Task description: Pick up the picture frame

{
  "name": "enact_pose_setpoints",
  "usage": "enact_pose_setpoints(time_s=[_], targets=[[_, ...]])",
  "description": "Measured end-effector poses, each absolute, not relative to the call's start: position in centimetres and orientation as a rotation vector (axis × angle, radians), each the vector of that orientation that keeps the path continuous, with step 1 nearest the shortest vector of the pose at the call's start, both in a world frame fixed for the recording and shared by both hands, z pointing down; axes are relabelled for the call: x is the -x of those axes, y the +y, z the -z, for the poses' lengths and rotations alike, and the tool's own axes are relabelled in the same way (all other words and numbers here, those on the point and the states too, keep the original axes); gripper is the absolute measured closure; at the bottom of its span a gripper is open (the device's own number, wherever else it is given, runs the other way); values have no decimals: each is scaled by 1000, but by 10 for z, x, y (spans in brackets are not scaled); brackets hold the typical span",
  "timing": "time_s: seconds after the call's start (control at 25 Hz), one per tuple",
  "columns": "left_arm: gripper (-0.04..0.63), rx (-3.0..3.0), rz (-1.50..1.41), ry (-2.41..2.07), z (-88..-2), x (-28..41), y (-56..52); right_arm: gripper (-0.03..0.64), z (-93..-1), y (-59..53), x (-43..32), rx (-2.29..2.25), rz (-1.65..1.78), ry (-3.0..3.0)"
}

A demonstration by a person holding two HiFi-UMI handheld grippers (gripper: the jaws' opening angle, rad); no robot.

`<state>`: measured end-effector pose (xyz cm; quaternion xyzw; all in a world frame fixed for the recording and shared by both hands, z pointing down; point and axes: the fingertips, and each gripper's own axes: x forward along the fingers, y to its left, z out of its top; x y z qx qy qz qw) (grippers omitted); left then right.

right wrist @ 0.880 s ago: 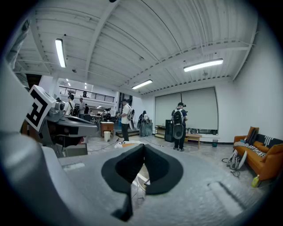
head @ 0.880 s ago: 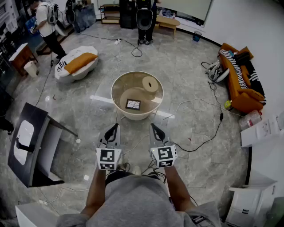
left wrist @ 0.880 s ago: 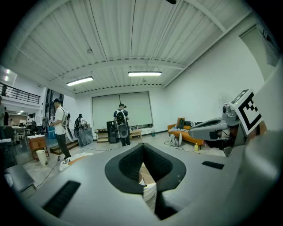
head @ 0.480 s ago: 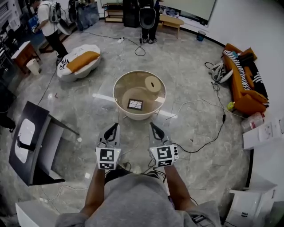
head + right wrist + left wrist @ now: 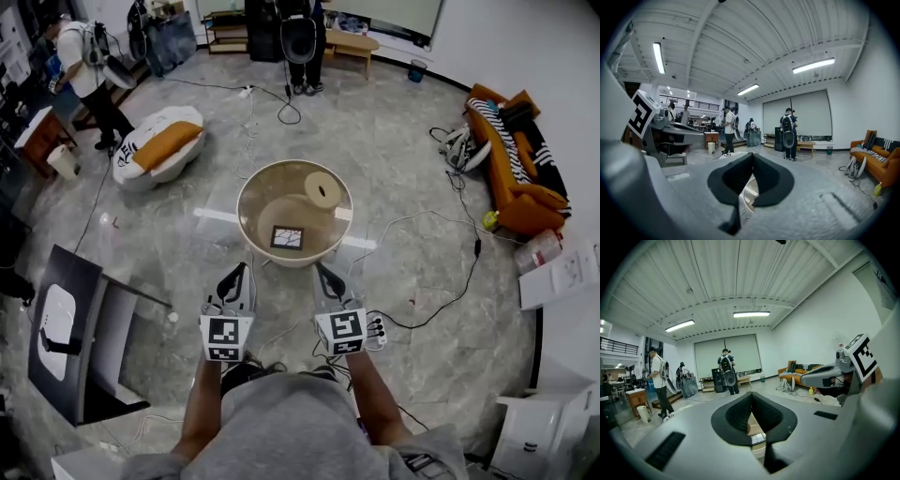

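Note:
The picture frame, small and dark-rimmed, lies flat inside a round beige tub-like table, beside a beige disc. Both grippers hover side by side just short of the table's near rim, pointing at it. The left gripper is shut with nothing held, and so is the right gripper. In the left gripper view the pads of the left gripper meet, and a bit of the frame shows below them. In the right gripper view the right gripper is closed, with the table rim beneath.
A white and orange beanbag lies at the far left and an orange sofa at the right. A dark desk stands near left. Cables run over the marble floor. People stand at the back.
The table and frame have drawn closer to the grippers in the head view. Both grippers stay shut and side by side.

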<state>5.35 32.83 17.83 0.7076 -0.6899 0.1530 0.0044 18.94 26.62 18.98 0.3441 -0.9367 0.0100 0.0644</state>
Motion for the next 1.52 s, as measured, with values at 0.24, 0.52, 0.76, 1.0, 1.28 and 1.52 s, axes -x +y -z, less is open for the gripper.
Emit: enact_pose_setpoints(time_s=[0.24, 0.52, 0.76, 1.0, 1.28, 1.52], targets=[[577, -2305, -473, -2068, -193, 9, 259, 618, -205, 211, -135, -1148, -35, -2769], [577, -2415, -443, -1875, -197, 92, 175, 618, -214, 155, -42, -1276, -129, -2649], [577, -2507, -476, -1768, -206, 150, 124, 617, -222, 115, 13, -1382, -189, -2550], [577, -2538, -461, -1662, -228, 193, 86, 618, -241, 84, 44, -1476, -224, -2442], [577, -2567, -504, -1519, -263, 208, 52, 618, -269, 63, 51, -1576, -289, -2341], [577, -2574, -553, -1416, -297, 199, 28, 618, -305, 48, 43, -1619, -352, -2268]])
